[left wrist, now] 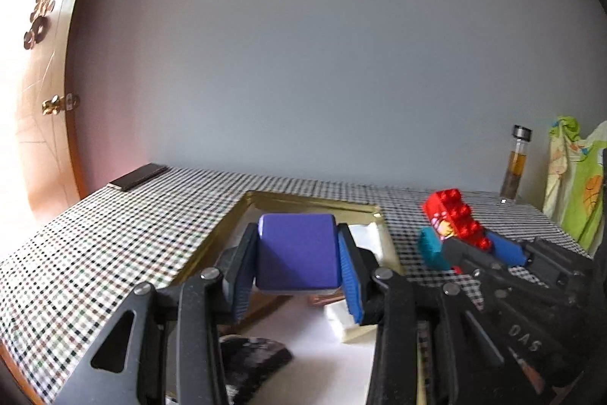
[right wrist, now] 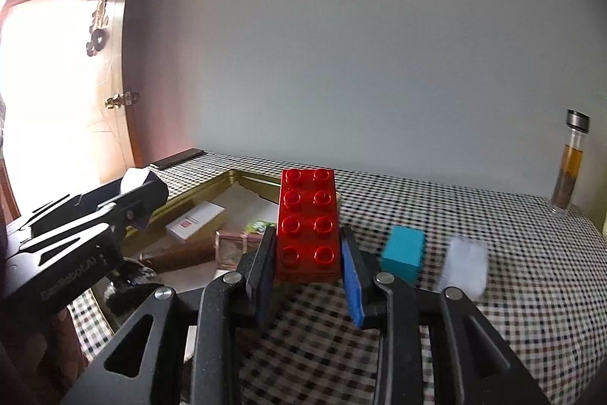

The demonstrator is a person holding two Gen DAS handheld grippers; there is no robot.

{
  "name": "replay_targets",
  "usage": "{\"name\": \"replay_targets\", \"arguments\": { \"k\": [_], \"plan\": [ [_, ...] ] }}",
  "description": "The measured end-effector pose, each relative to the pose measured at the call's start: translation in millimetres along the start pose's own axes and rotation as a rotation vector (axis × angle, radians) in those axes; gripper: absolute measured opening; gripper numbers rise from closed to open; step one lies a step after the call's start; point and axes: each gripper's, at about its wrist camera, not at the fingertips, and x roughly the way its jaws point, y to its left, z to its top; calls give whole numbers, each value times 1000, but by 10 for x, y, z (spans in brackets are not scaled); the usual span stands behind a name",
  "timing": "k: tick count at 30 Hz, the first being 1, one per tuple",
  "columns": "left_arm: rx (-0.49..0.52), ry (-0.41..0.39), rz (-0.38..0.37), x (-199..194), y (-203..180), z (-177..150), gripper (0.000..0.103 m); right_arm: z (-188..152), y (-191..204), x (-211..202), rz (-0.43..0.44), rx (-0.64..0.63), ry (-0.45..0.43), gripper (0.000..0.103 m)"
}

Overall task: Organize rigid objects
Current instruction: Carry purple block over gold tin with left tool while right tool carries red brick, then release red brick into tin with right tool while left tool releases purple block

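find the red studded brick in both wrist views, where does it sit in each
Left wrist view: the red studded brick shows at right of centre, held in the right gripper, past the gold tray.
Right wrist view: it fills the centre, clamped between that gripper's fingers.
Shared landmark: the glass bottle at the far right by the wall.

Red brick: glossy plastic. Purple block: smooth, satin. Tray rim ahead: shiny gold metal. Tablecloth beneath: woven check cloth, matt. Gripper frames: rough black plastic.
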Motion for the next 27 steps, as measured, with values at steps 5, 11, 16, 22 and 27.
{"name": "replay_targets", "arguments": {
  "k": [5, 11, 16, 22, 27],
  "plan": [
    [-11, 74, 45, 158, 140, 12, 39, 31, 47, 80, 45, 1, 25, 34],
    [-16, 140, 86, 301, 275, 15, 39, 72, 230, 241, 101, -7, 83, 34],
    [-11, 171, 115, 388, 338, 35, 39, 44, 329, 379, 132, -11, 139, 34],
    [0, 212, 134, 513, 412, 20, 39, -3, 403, 495, 157, -8, 191, 34],
    [19, 245, 135, 556, 339, -37, 39, -32, 403, 553, 170, -4, 222, 34]
  ]
}}
